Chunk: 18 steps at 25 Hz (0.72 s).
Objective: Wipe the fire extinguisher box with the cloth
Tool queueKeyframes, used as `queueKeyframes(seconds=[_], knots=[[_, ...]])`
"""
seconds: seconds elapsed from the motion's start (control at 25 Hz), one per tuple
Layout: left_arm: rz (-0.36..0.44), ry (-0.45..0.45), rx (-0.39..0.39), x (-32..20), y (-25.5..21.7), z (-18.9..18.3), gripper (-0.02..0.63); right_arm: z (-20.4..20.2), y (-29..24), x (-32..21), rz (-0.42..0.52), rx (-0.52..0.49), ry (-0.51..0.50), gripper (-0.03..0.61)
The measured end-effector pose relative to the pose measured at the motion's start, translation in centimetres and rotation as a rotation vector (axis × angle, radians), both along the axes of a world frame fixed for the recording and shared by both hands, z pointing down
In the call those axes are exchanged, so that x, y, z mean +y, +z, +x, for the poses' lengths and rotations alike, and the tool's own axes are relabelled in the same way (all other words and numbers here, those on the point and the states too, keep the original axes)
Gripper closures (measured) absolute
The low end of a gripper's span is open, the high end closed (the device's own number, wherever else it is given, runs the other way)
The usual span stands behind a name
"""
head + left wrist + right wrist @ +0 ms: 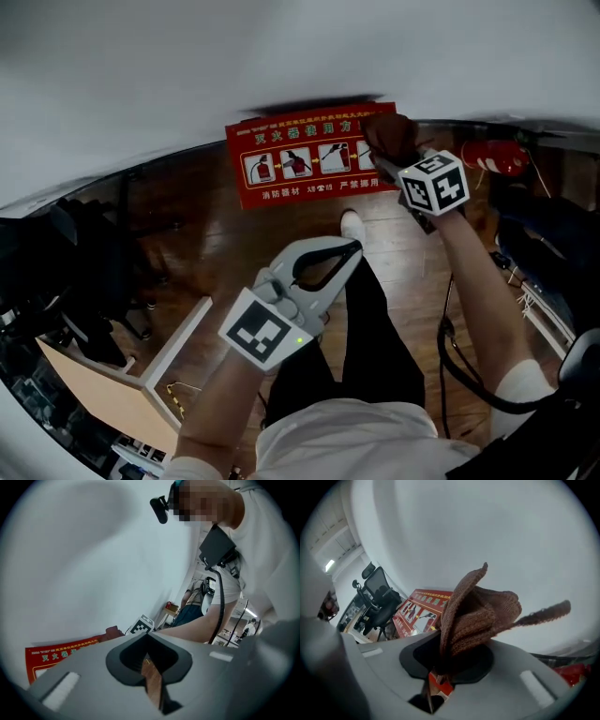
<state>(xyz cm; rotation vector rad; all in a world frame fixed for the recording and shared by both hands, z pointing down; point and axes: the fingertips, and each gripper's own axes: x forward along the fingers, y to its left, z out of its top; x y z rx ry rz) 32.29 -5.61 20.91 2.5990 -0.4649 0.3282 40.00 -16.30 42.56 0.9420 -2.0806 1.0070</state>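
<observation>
The right gripper (386,155) is gripping the brown cloth (476,611) between its jaws and is pressing it on the right end of the red fire extinguisher box (300,155), which is standing against the white wall. The left gripper (349,248) is hanging lower over the wooden floor (403,234), jaws closed and empty.

I work in what looks like an office: black swivel chairs (377,595) on a wood-plank floor (216,253), a pale tabletop (103,389) beside me, a red fire extinguisher box (309,155) against the white wall (187,66)
</observation>
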Motion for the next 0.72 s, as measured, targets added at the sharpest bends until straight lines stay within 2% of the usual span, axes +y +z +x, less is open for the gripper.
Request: queueKeyframes(seconds=[0.16,0.36,0.72], knots=[[-0.017,0.037,0.004,-0.7,0.6,2.8,0.614,3.9,0.1,0.6,-0.017,-0.032,0.058,0.508],[-0.026,0.049,0.014,-2.3,1.5,5.3,0.614,6.5,0.9,0.5,-0.036,-0.097,0.122,0.508],[-0.062,0.03,0.032,-5.0,4.1,7.6,0.614,6.1,7.2,0.5,-0.099,-0.171,0.087,0.508]])
